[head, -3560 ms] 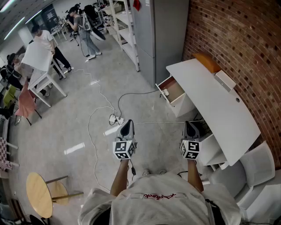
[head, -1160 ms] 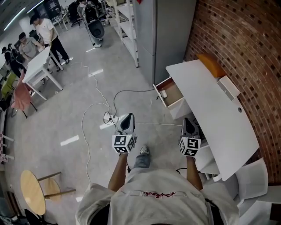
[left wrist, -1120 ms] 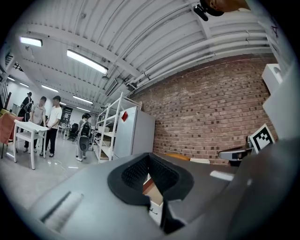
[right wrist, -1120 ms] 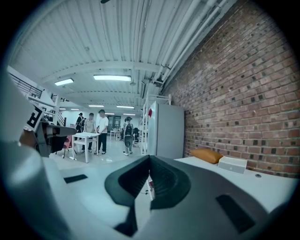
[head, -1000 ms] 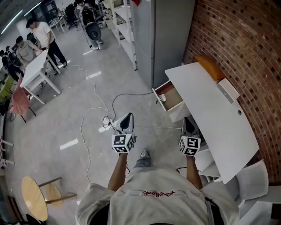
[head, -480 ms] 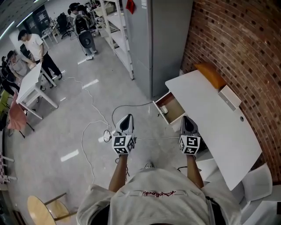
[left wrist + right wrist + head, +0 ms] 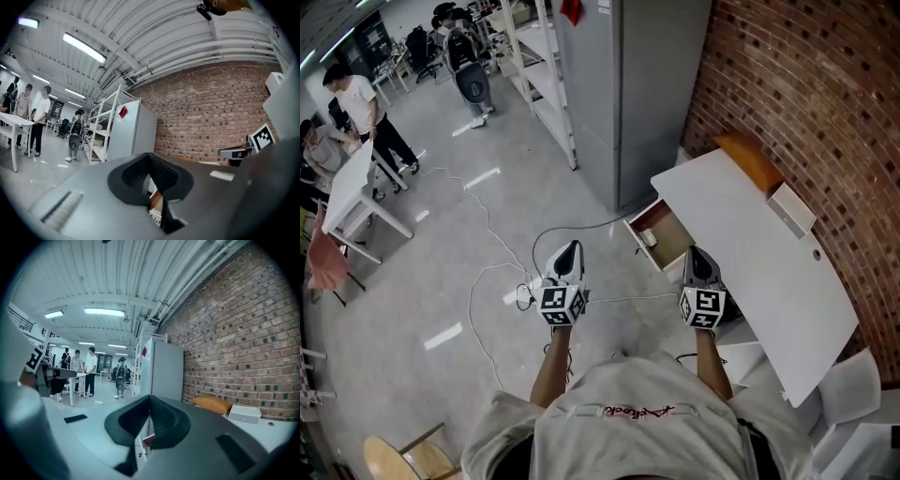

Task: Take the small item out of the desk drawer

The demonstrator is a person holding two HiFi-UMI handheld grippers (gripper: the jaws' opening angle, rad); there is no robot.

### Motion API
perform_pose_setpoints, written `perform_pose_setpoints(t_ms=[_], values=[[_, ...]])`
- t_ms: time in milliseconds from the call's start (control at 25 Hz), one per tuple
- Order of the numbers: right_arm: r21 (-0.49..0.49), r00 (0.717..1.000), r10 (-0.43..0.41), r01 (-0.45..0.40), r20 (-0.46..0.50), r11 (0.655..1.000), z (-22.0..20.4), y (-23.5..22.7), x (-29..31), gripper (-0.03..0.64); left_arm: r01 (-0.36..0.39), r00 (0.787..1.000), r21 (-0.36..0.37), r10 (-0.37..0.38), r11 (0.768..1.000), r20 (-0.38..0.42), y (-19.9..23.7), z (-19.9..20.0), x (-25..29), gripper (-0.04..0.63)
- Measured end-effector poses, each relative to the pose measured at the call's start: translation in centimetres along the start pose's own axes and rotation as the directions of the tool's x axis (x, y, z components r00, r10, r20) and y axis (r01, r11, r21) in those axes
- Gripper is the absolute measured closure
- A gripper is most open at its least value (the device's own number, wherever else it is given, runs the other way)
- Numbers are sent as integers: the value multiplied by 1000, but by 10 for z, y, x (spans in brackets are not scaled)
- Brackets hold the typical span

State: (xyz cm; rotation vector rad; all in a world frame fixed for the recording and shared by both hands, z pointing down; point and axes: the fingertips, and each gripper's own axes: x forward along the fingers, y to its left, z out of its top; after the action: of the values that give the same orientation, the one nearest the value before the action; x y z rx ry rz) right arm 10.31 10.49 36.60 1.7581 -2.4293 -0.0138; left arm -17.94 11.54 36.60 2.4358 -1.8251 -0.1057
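You're on the approach step; nothing's gripped yet. Both grippers are closed on empty air. The left gripper (image 7: pixel 570 251) and right gripper (image 7: pixel 694 253) each have their fingers pressed together, and in each gripper view the pads (image 7: pixel 166 420) meet in a tight seam w/ nothing between.

The drawer (image 7: pixel 667 236) stands pulled out of the white desk (image 7: pixel 759 253), just ahead of the right fingertips and slightly to their left, and well off to the right of the left fingertips. The small item (image 7: pixel 649 237) lies inside it, a pale thing close to the front panel.

Next move, as I read it: bring the right gripper fwd and down over the drawer. Spread the fingers before they pass the rim, set one on either side of the item, then close.

Hard to make out:
- The item is too small to tell what it is or how it lies.
- The gripper views give only a sliver of drawer below the closed pads.
- The drawer's back end sits under the desk top, so you can't see it.
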Motion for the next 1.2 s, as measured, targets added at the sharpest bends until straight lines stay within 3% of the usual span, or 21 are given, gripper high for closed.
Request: perform_pose_setpoints(t_ms=[560,1200], values=[[12,998,-22,22,-53,1000,-24,-15,23,605,35,999,-9,-36,999,-37,0,-17,39,586],[10,997,66,-66,-29,998,-12,-58,143,605,-20,999,25,21,999,-44,15,-13,149,586]])
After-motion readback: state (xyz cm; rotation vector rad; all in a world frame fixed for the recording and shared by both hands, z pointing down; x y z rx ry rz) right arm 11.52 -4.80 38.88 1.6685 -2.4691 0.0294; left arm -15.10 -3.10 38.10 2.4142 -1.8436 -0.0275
